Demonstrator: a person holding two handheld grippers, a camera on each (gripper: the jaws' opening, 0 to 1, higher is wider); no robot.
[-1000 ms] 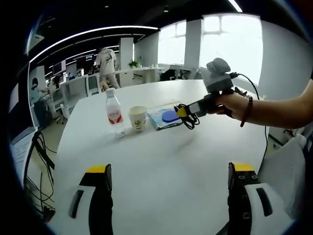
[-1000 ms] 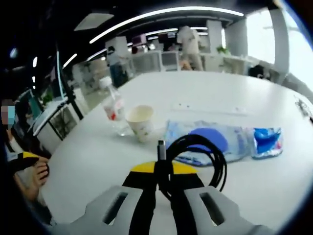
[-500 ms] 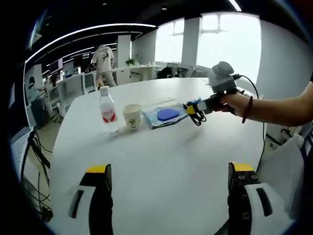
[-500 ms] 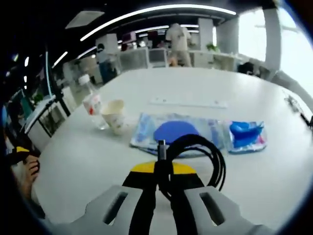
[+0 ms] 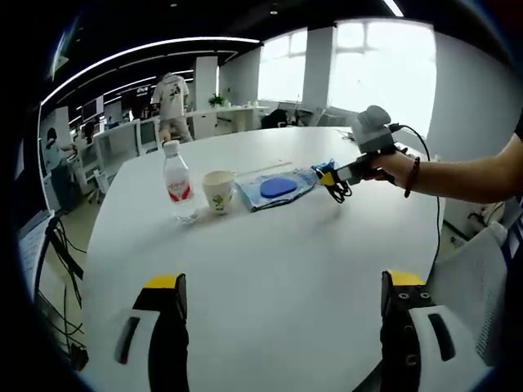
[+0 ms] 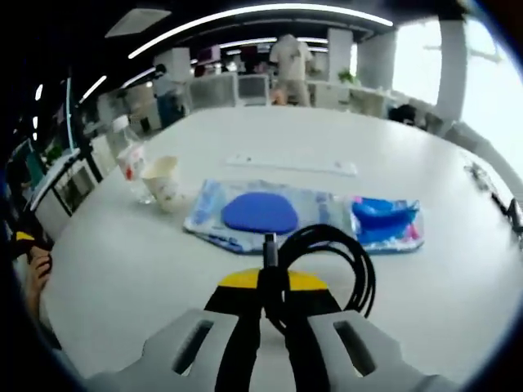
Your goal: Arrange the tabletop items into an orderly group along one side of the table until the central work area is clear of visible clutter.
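— Where does the coiled black cable [image 6: 327,265] sit against the row it is meant to join?

— It hangs pinched in the right hand-held gripper [image 6: 274,314], whose jaws are closed on its loops. Straight ahead and a little below lies the clear packet with the blue disc [image 6: 260,214], and touching that packet's right end is the smaller blue packet [image 6: 384,220]. The row's long axis runs across the right gripper view: water bottle [image 6: 129,163], paper cup [image 6: 163,184], then the two packets. The free end is the right one, so I judge the cable belongs just beyond the small blue packet.

— And the other hand?

— The left hand-held gripper [image 5: 282,327] is low over bare white surface [image 5: 270,261], jaws spread wide with nothing between them, well apart from everything. In its view the right hand-held gripper [image 5: 331,175] is up at the packets' end of the row, so the right hand is clearly nearer.

— What differs from a second ago?

— The right hand has travelled along the row. Earlier the cup and bottle were close ahead of it; now they sit far off to the left and the small blue packet is nearly in front. The items themselves have not moved, and the grip on the cable is unchanged.
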